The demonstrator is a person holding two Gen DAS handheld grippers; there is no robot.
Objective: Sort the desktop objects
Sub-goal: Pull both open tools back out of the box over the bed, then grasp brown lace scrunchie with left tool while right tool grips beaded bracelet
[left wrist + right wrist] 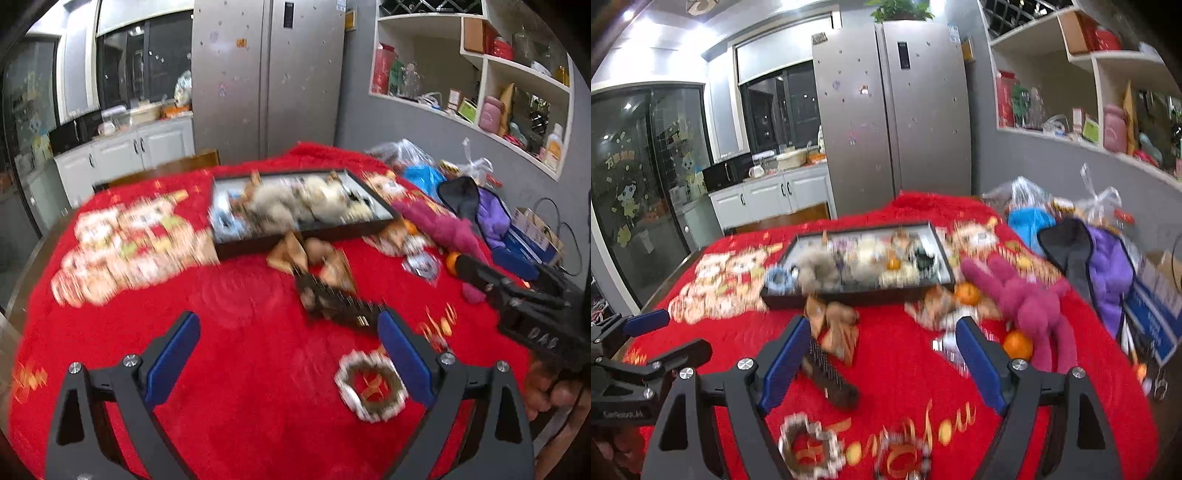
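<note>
A black tray (pixel 280 242) (pixel 849 297) full of fluffy hair ties and clips lies mid-table on the red cloth (pixel 251 369). In front of it are a brown bow clip (pixel 310 258) (pixel 834 325) and a dark toothed comb (pixel 340 302) (pixel 831 376). My left gripper (pixel 288 319) is open over bare cloth, with the comb just beyond its right pad. My right gripper (pixel 882 323) is open too, nothing between its pads and the comb by its left pad. A white scrunchie (pixel 371 387) (pixel 809 446) lies near both. The table is blurred.
A magenta plush rabbit (pixel 1027 295), two oranges (pixel 1017 343) (pixel 967 293), a purple garment (pixel 1108 273) and plastic bags (pixel 1027 199) crowd the right side. A beaded ring (pixel 905 454) lies at the front edge. A fridge (pixel 894 110) and wall shelves (pixel 480 74) stand behind.
</note>
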